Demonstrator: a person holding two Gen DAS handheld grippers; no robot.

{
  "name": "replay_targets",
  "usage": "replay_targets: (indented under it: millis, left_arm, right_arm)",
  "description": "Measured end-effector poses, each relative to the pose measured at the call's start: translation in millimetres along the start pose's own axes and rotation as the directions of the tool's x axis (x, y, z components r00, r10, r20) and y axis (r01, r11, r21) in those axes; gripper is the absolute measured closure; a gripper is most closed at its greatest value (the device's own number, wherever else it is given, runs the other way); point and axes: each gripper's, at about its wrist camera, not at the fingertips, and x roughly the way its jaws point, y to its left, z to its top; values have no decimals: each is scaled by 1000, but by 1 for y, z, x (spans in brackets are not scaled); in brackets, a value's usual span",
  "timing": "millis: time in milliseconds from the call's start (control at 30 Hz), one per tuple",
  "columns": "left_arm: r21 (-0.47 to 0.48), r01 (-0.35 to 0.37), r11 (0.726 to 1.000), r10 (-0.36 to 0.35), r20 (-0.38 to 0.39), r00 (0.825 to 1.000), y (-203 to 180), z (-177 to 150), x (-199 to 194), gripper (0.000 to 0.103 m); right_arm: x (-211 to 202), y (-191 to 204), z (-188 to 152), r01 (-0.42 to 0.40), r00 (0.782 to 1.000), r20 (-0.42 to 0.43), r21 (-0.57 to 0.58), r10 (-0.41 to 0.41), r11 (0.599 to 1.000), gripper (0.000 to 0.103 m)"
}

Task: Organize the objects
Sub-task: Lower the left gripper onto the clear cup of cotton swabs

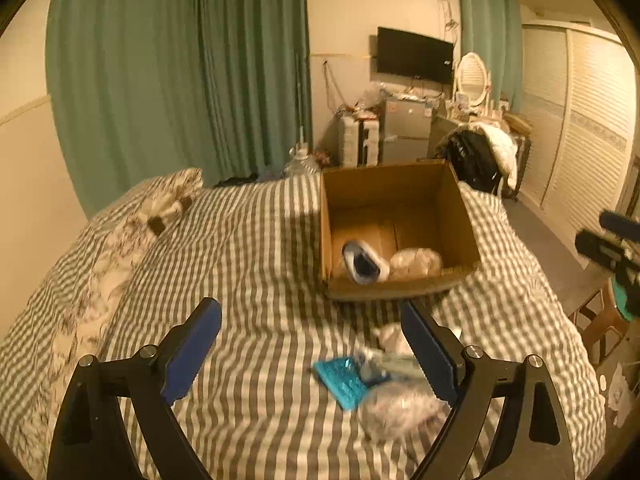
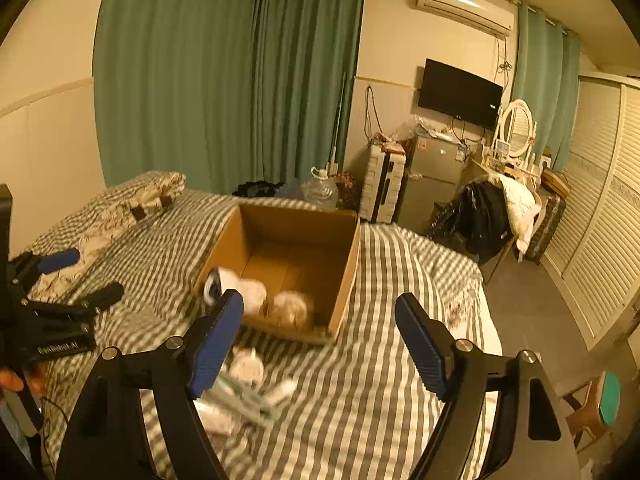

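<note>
An open cardboard box (image 1: 400,284) (image 2: 344,272) sits on the striped bed. Inside lie a white and dark rolled item (image 1: 362,266) (image 2: 236,288) and a pale wrapped bundle (image 1: 416,262) (image 2: 290,306). In front of the box lies a loose pile: a teal packet (image 1: 340,380), a clear bag (image 1: 396,412) and white items (image 2: 248,368). My left gripper (image 1: 312,356) is open and empty above the bed, near the pile; it also shows in the right wrist view (image 2: 76,276). My right gripper (image 2: 318,340) is open and empty, above the pile; it also shows in the left wrist view (image 1: 612,236).
A patterned pillow (image 1: 120,236) lies at the bed's left. A chair with clothes (image 2: 496,216), a suitcase (image 2: 382,182), a small fridge (image 2: 434,176) and a water jug (image 2: 320,190) stand beyond the bed. A stool (image 2: 596,404) stands at the right; louvred doors line the right wall.
</note>
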Motion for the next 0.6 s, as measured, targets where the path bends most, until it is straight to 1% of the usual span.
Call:
replay_targets:
  millis: [167,267,333,400,500,600]
  left_arm:
    - [-3,8,1000,-9,-40,999,-11,-30,7,9]
    - [-6,26,1000,-26,-90,996,-19,-48,22,9]
    - [14,40,999,-38,-145,989,-29,-60,38,9]
    - [29,54,998,-48,-180,983,-40,-70,51,9]
    - [7,104,995,-100,-238,966,-50,-84,70,9]
    - [-15,133,991,-132,-287,949,-58,-93,86,9]
  right_arm:
    - [3,4,-47,0,998,-68,31,2,1000,24]
    - [17,6,-70,-16,994,-110,56,22,998,24]
    - [28,6,-83,-7,991,-132,62,15,998,24]
    - [42,6,-93,-7,986,-165,66,18,998,24]
    - [59,3,-103,3,979,-204,73,12,997,24]
    - [67,0,-109,-3,976,-217,92,23,996,24]
